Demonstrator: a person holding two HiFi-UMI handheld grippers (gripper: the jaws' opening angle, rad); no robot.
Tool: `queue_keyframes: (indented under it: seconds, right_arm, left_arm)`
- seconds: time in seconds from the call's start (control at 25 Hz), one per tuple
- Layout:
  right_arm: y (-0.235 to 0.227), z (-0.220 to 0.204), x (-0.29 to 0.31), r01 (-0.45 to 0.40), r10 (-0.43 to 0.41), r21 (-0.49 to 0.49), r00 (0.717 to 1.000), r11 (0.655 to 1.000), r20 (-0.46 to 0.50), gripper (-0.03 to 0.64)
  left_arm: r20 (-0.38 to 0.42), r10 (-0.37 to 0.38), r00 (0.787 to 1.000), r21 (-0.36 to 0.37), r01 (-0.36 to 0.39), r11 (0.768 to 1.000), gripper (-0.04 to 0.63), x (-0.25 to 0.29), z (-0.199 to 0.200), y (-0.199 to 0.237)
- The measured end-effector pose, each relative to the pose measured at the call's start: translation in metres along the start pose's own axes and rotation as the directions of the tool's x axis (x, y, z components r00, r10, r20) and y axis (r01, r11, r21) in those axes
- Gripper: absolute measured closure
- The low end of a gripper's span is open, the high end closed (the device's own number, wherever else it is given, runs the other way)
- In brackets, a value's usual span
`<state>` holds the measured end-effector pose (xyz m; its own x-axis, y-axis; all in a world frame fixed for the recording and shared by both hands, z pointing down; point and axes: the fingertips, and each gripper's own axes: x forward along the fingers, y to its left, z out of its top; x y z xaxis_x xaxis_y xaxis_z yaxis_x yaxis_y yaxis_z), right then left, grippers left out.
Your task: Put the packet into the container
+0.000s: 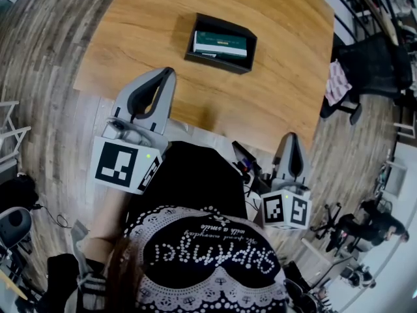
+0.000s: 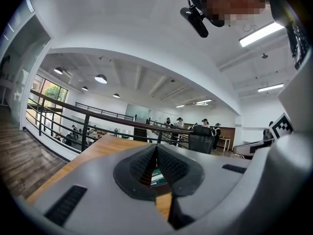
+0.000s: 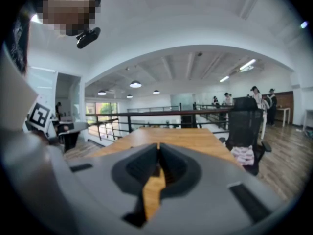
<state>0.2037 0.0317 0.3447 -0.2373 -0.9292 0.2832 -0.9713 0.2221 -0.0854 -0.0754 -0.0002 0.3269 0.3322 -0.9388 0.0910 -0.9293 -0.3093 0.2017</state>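
- The packet [image 1: 221, 43] lies inside the container [image 1: 215, 63] on the table [image 1: 280, 90].
- The left gripper [image 1: 168, 72], jaws together and empty, sits near the container's front.
- The right gripper [image 1: 292, 137], closed and empty, is well apart from it.

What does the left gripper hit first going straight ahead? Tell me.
Likely the black container holding the green packet, seen just beyond the shut jaws of the left gripper. It might pass over it, since height is unclear.
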Motion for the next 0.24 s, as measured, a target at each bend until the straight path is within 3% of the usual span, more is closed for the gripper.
queue_keyframes:
  seconds: [0.24]
  right_arm:
    - [-0.0005,-0.0013,0.0020,0.004,-0.004,0.012,1.000,1.000,-0.009,0.577]
  left_arm:
    - [-0.018,-0.019,1.000,0.002,0.019,1.000,0.563,0.0041,-0.0046,0.0016]
